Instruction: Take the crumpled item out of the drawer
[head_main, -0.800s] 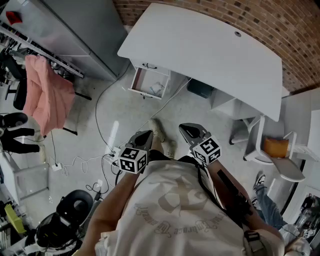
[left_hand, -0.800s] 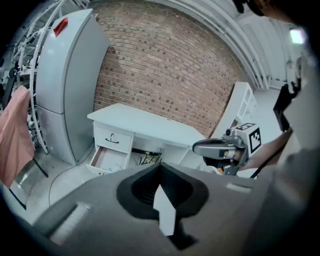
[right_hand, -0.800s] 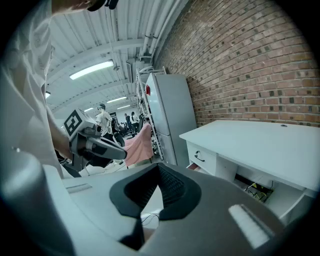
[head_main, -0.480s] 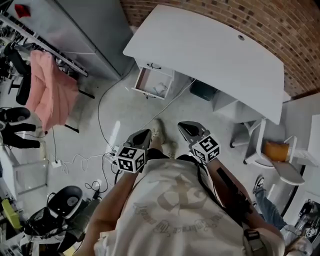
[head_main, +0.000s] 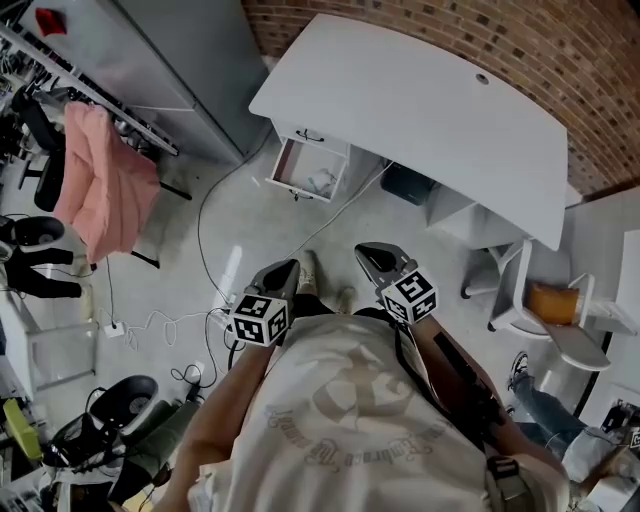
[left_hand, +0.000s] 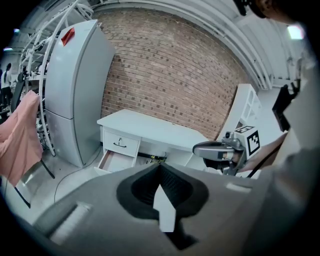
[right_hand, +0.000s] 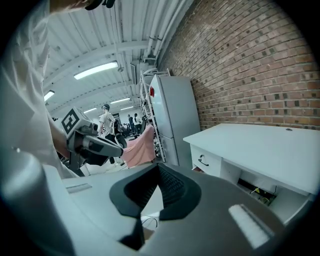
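Note:
A white desk (head_main: 420, 100) stands against the brick wall. Its lower left drawer (head_main: 296, 165) is pulled open, and a pale crumpled item (head_main: 321, 183) lies inside at the right. Both grippers are held level in front of the person's chest, well short of the drawer. My left gripper (head_main: 289, 268) (left_hand: 160, 170) is shut with nothing in it. My right gripper (head_main: 367, 252) (right_hand: 159, 167) looks shut and empty too. In the left gripper view the open drawer (left_hand: 113, 160) shows below a closed one, and its inside is hidden.
A grey fridge (head_main: 150, 60) stands left of the desk. A pink garment (head_main: 100, 185) hangs on a rack at the left. Cables (head_main: 200, 300) trail over the floor between me and the drawer. A white chair (head_main: 560, 320) is at the right, a black chair base (head_main: 110, 410) bottom left.
The desk and drawer have drifted slightly right in the head view. Both grippers stay shut in front of the chest, about where they were.

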